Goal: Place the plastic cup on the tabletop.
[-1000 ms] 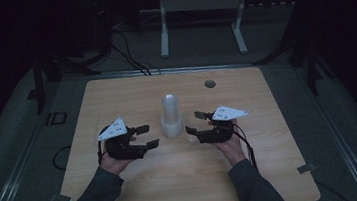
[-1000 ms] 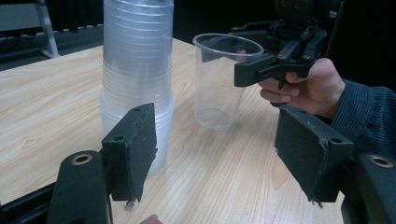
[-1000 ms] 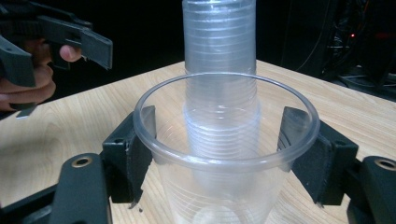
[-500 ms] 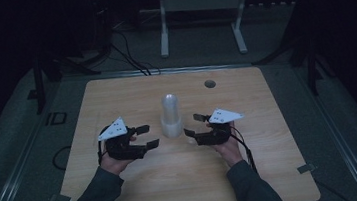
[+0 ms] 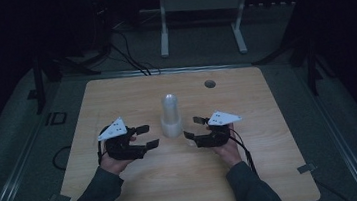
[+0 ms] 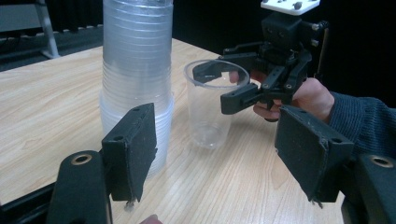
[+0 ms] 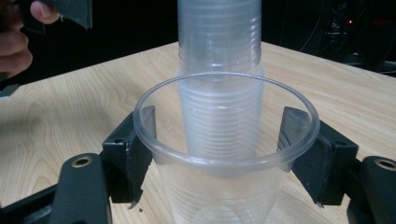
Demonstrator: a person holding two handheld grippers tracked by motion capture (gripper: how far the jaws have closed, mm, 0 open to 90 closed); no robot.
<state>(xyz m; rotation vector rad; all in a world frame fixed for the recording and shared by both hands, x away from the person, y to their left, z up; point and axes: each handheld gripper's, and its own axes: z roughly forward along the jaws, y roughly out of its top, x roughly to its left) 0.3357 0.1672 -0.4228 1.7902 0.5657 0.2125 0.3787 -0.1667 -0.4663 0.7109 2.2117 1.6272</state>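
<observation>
Laboratory or recording studio, not a home. Indicators: a bare light-wood table [image 5: 146,194] with a round cable hole [image 5: 209,83], set on grey carpet [image 5: 15,148] in a darkened room with black surroundings; a white metal stand [image 5: 200,7] behind the table; black cables [image 5: 129,60] trailing across the floor; dark tripod legs [image 5: 39,80] at the left; tape tabs [image 5: 59,199] fixing the table corners.

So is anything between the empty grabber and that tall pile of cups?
Nothing visible is in the way. The left gripper has open, empty jaws, with bare table between it and the stack of cups. The single cup, between the right gripper's jaws, stands beside the stack, not in front of it.
</observation>
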